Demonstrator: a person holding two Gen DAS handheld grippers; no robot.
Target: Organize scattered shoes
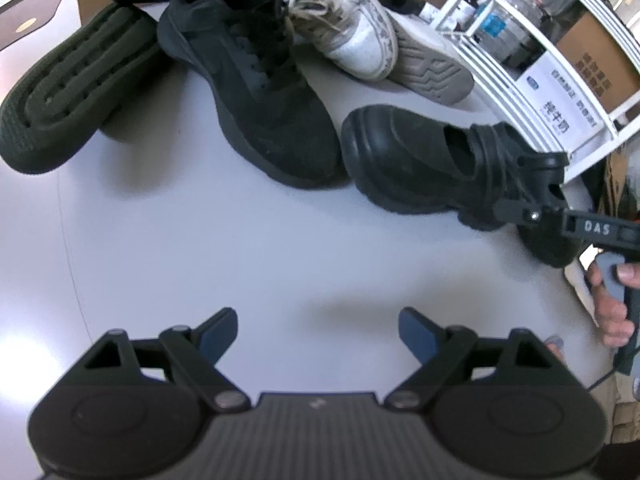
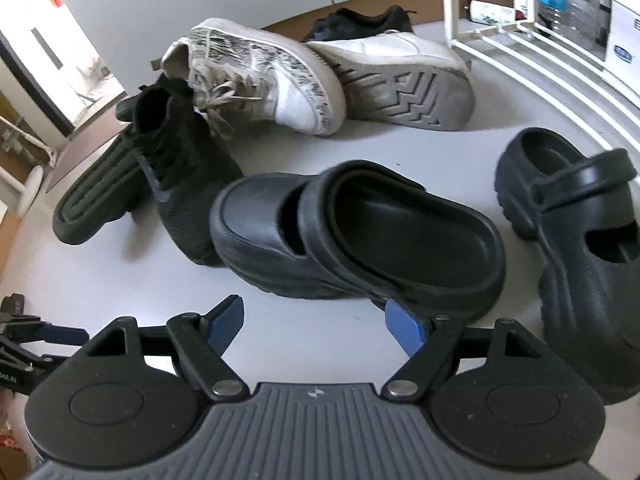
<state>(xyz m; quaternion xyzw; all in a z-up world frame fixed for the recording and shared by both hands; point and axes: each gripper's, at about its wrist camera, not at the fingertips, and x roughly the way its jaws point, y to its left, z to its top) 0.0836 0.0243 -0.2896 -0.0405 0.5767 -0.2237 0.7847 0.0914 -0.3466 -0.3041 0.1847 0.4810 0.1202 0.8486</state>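
1. Black rubber clog (image 2: 356,236) lies just ahead of our right hand-held gripper (image 2: 316,324), toe pointing away to the left, its heel end close over the right blue pad (image 2: 404,326); we cannot tell whether pad and heel touch.
2. Our right hand-held gripper stands wide open, and nothing sits between its pads.
3. A second black clog (image 2: 576,248) lies to the right of that gripper, apart from the first, near the white rack (image 2: 532,52).
4. Beyond the first clog, to the left, a black knit sneaker (image 2: 180,184) rests upright with its toe beside the clog's toe, and a dark shoe on its side (image 2: 100,204) shows its ribbed sole.
5. Farther ahead, a white patterned sneaker (image 2: 272,80) leans against a white shoe tipped over (image 2: 400,84), grey sole facing us.
6. Our left hand-held gripper (image 1: 318,336) hovers wide open over the bare pale surface (image 1: 240,248), holding nothing; the shoes lie well ahead of it.
7. From the left view, a hand (image 1: 612,300) grips the right tool's handle at the right edge.
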